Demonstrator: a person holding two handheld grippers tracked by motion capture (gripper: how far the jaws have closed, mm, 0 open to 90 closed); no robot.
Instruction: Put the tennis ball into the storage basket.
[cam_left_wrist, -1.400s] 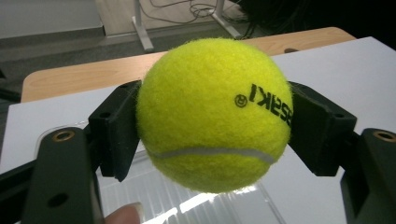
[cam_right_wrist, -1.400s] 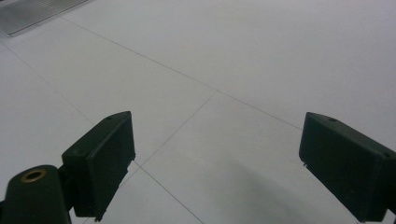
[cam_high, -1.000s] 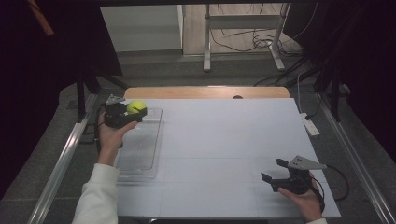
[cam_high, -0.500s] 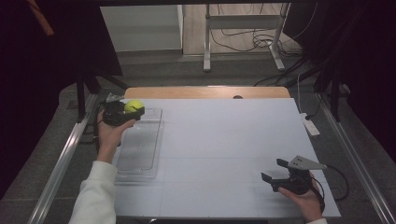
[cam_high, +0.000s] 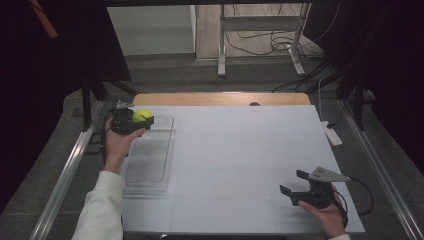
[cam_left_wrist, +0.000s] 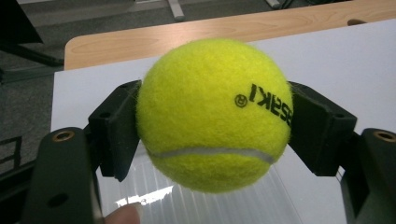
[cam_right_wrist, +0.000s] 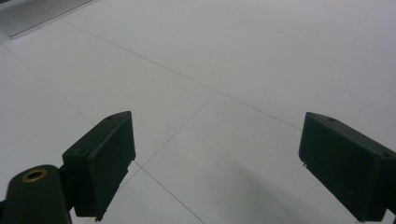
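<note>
A yellow tennis ball (cam_left_wrist: 212, 114) with black lettering sits clamped between the black jaws of my left gripper (cam_high: 142, 119). From the high view the ball (cam_high: 142, 115) is held above the far end of a clear plastic tray (cam_high: 150, 160) at the table's left side. Near the front right corner of the white table my right gripper (cam_high: 294, 182) rests in the person's hand, open, with nothing between its jaws. In the right gripper view the gripper (cam_right_wrist: 217, 163) looks over bare white table surface (cam_right_wrist: 224, 70).
A white remote-like object (cam_high: 331, 133) lies at the table's right edge. A wooden strip (cam_high: 220, 98) runs along the far edge. Metal rails (cam_high: 67, 175) flank the table. A corner of the ribbed tray (cam_right_wrist: 37, 11) lies far off in the right gripper view.
The left gripper with the ball has drifted slightly toward the far left over the tray's far end. The right gripper has stayed put.
</note>
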